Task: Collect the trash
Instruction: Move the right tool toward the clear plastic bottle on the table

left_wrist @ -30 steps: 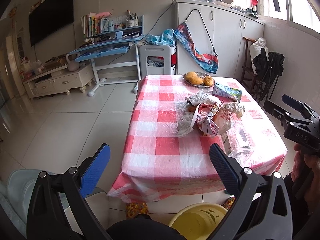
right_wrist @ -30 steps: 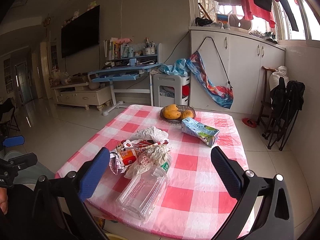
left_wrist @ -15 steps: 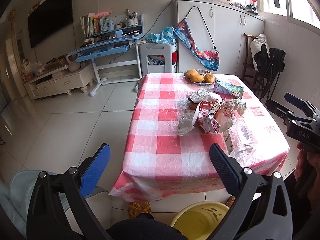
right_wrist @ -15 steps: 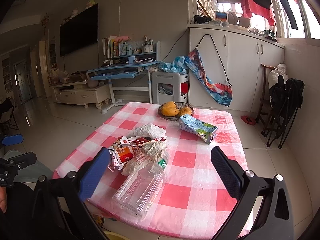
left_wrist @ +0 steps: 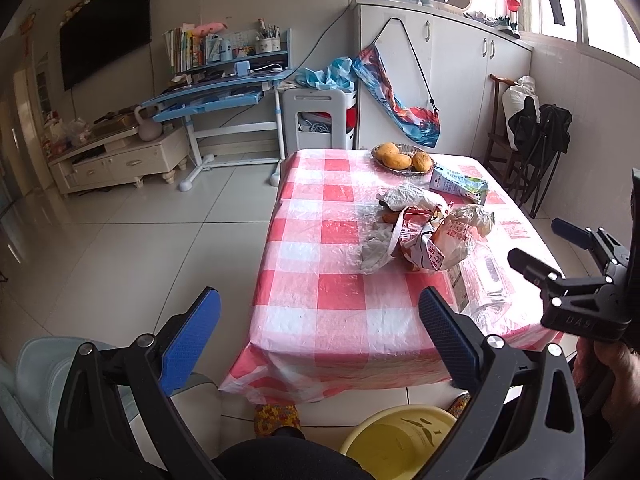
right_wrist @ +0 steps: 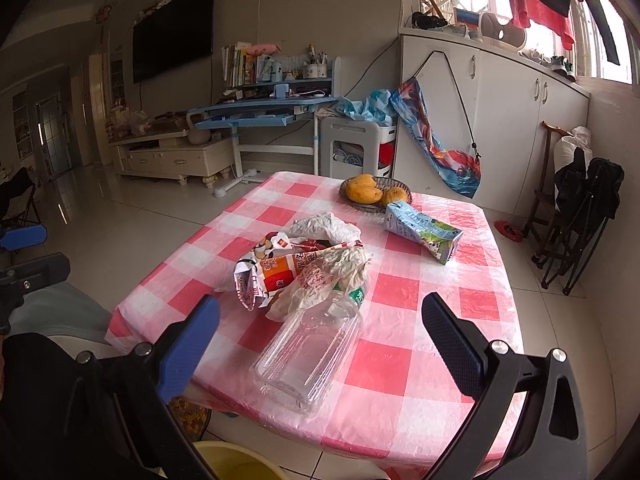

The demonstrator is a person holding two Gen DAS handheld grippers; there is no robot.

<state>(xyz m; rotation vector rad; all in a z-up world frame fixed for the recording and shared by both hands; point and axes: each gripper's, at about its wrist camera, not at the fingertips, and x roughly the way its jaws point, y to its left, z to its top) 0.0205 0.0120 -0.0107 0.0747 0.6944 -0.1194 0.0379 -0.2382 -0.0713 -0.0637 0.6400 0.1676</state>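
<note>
Trash lies on a table with a pink-and-white checked cloth [right_wrist: 400,292]: a clear plastic bottle [right_wrist: 308,352] on its side near the front edge, crumpled printed wrappers [right_wrist: 280,272] behind it, a grey-white crumpled bag [right_wrist: 324,228], and a blue-green milk carton [right_wrist: 424,232] lying flat. In the left wrist view the same wrappers [left_wrist: 432,240], bottle [left_wrist: 484,280] and carton [left_wrist: 460,182] appear. My right gripper [right_wrist: 320,332] is open, hovering just before the bottle. My left gripper [left_wrist: 316,328] is open, off the table's left front corner, holding nothing.
A yellow bucket [left_wrist: 396,436] stands on the floor below the table's front edge. A basket of mangoes [right_wrist: 374,192] sits at the table's far side. A blue desk [left_wrist: 216,100], white cabinets [left_wrist: 460,80] and a dark folding chair [right_wrist: 580,216] line the room.
Both grippers have drifted back and slightly up, so the table sits a little farther off in each view. Both stay open; nothing on the table has moved.
</note>
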